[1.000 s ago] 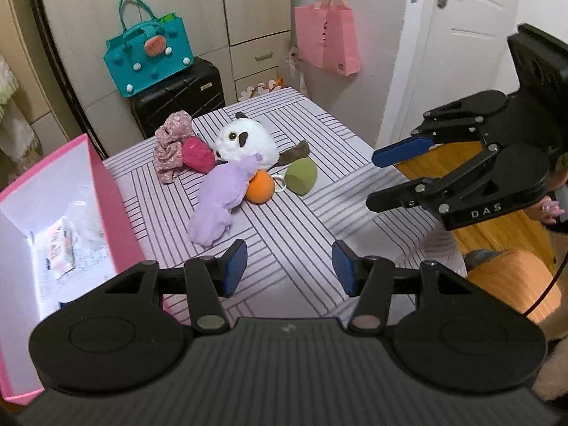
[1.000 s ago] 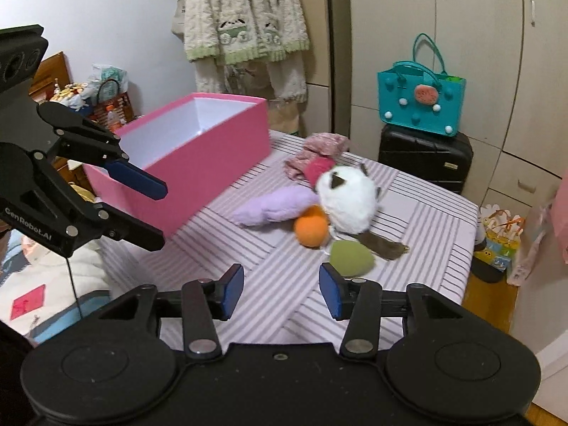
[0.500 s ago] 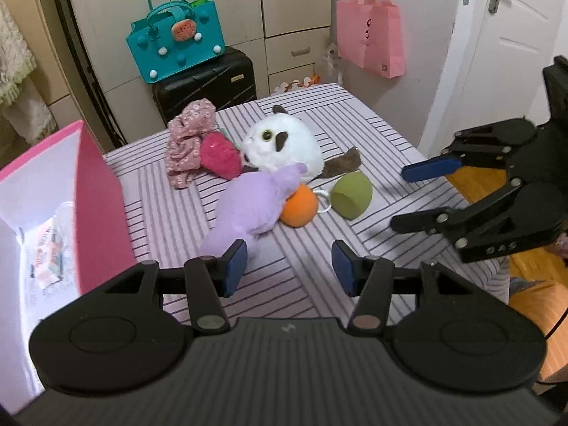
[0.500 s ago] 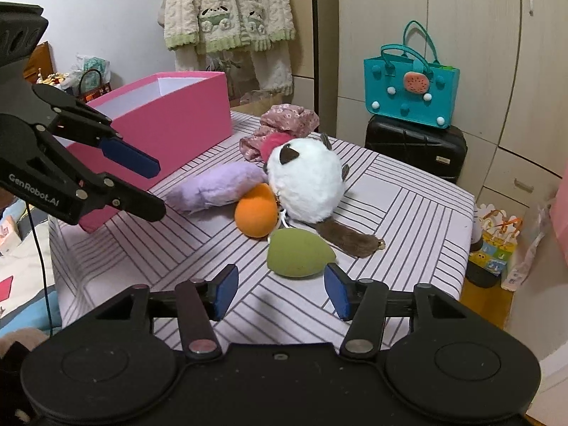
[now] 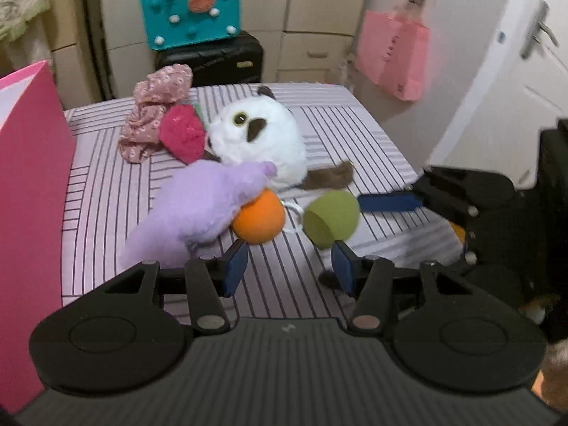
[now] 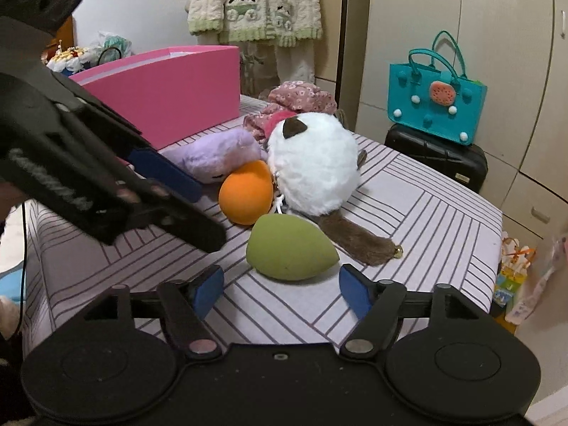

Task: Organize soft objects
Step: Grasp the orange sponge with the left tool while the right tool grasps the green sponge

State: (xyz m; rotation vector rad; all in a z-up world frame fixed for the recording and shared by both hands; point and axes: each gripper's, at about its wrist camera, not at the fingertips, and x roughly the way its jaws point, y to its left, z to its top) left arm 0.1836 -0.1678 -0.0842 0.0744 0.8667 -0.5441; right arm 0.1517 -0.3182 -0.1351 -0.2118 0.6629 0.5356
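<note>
Soft things lie bunched on the striped table [image 5: 319,120]: a purple plush [image 5: 198,209], an orange sponge egg [image 5: 259,216], a green sponge egg [image 5: 332,218], a white owl plush [image 5: 262,142] with a brown tail, a red pom [image 5: 183,133] and a pink floral cloth [image 5: 156,113]. My left gripper [image 5: 289,266] is open, just short of the orange and green eggs. My right gripper [image 6: 280,289] is open, its jaws either side of the green egg [image 6: 289,248], apart from it. It also shows at the right in the left wrist view [image 5: 387,202].
A pink box [image 6: 167,88] stands open at the table's left side [image 5: 32,177]. Beyond the table are a black suitcase [image 5: 213,58] with a teal bag [image 5: 191,10], cupboards, a pink hanging bag [image 5: 394,53] and a white door.
Both grippers have moved in closer to the toy pile. The right gripper now has its jaws beside the green egg. Both stay open.
</note>
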